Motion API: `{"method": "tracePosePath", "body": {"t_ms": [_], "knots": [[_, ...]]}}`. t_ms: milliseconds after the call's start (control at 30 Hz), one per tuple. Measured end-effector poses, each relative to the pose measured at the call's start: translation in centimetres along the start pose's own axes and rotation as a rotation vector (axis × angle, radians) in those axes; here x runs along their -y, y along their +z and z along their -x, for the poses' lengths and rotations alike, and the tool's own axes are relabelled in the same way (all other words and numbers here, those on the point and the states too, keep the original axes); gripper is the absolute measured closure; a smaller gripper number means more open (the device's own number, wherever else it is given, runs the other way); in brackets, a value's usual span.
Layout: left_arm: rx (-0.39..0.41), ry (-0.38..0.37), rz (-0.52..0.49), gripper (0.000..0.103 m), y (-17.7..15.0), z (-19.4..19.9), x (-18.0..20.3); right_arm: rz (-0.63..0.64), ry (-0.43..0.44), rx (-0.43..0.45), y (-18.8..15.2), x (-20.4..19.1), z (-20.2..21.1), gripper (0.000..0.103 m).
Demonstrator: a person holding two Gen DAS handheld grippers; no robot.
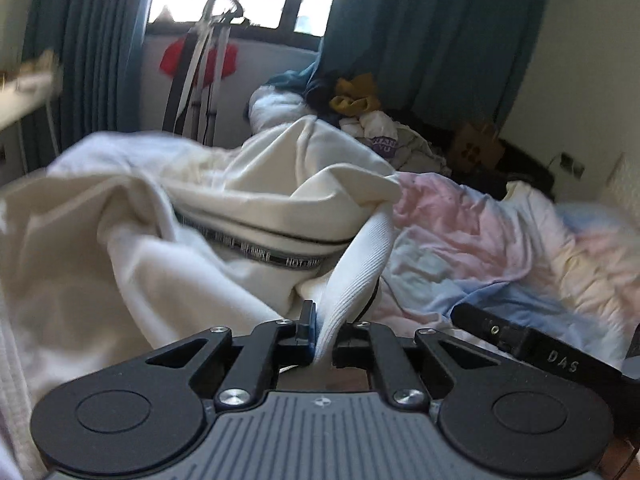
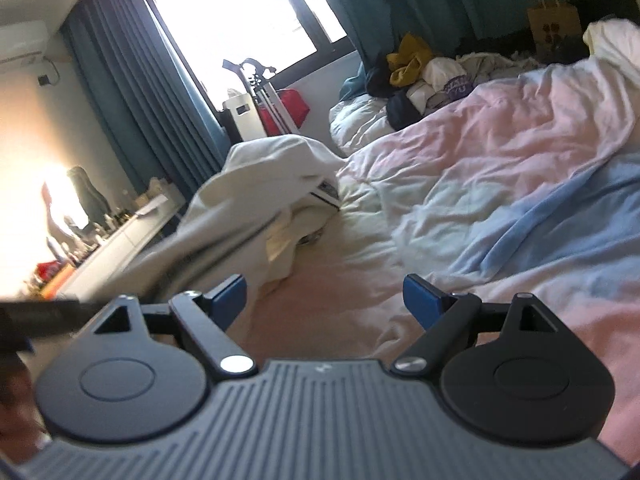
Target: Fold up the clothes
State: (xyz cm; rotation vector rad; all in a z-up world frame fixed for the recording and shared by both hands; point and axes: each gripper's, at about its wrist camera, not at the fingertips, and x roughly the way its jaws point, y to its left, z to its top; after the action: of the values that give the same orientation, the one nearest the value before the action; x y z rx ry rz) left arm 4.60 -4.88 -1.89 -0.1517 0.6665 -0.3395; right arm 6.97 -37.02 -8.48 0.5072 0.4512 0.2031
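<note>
Left gripper point(image 1: 325, 342): clamped on ribbed white cuff point(image 1: 352, 276) of cream garment point(image 1: 224, 200), bunched ahead and leftward on quilt point(image 1: 480, 240).

Right gripper point(image 2: 325, 300): fingers spread, holding nothing; garment point(image 2: 256, 184) ahead-left, quilt point(image 2: 500, 160) ahead-right.

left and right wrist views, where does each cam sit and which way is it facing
Left wrist: on the left gripper, facing the window, shut on the cream garment; the other gripper's finger shows at right.
Right wrist: on the right gripper, open over the pastel duvet, facing the window.
Shared: garment, duvet, clothes pile, curtains.
</note>
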Motion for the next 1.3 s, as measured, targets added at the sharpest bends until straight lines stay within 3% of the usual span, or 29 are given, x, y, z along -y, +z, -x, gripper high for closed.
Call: {"method": "tracePosePath", "body": {"t_ms": [200, 367, 567, 800, 833, 867, 900, 967, 1067, 1300], "knots": [[-0.023, -0.085, 0.093, 0.096, 0.0, -0.3, -2.5, -0.109, 0.04, -0.044, -0.4, 0.5, -1.2, 0.016], [-0.037, -0.121, 0.083, 0.095, -0.3, -0.9, -3.4, -0.224, 0.086, -0.042, 3.0, 0.9, -4.1, 0.015], [-0.052, -0.146, 0.093, 0.095, -0.2, -2.3, -4.0, -0.127, 0.074, -0.108, 9.7, -0.8, -11.0, 0.015], [-0.06, -0.175, 0.113, 0.095, -0.1, -3.1, -5.4, -0.122, 0.003, -0.241, 11.5, -0.8, -19.2, 0.016], [-0.057, -0.177, 0.112, 0.095, -0.1, -3.1, -5.5, -0.129, 0.012, -0.242, 11.4, -0.9, -19.6, 0.018], [-0.055, -0.178, 0.11, 0.095, -0.1, -3.2, -5.6, -0.136, 0.022, -0.244, 11.3, -1.0, -20.0, 0.032], [-0.054, -0.177, 0.105, 0.095, -0.1, -3.1, -5.6, -0.144, 0.031, -0.245, 11.2, -1.2, -20.4, 0.039], [-0.055, -0.176, 0.099, 0.095, -0.2, -3.2, -5.6, -0.134, 0.034, -0.242, 11.0, -2.0, -20.7, 0.069], [-0.053, -0.179, 0.092, 0.095, -0.2, -3.1, -5.5, -0.064, -0.007, -0.209, 11.1, -3.7, -19.6, 0.079], [0.021, -0.233, 0.057, 0.094, -0.3, -2.2, -5.1, 0.089, -0.045, -0.012, 13.7, -6.7, -13.2, 0.083]]}}
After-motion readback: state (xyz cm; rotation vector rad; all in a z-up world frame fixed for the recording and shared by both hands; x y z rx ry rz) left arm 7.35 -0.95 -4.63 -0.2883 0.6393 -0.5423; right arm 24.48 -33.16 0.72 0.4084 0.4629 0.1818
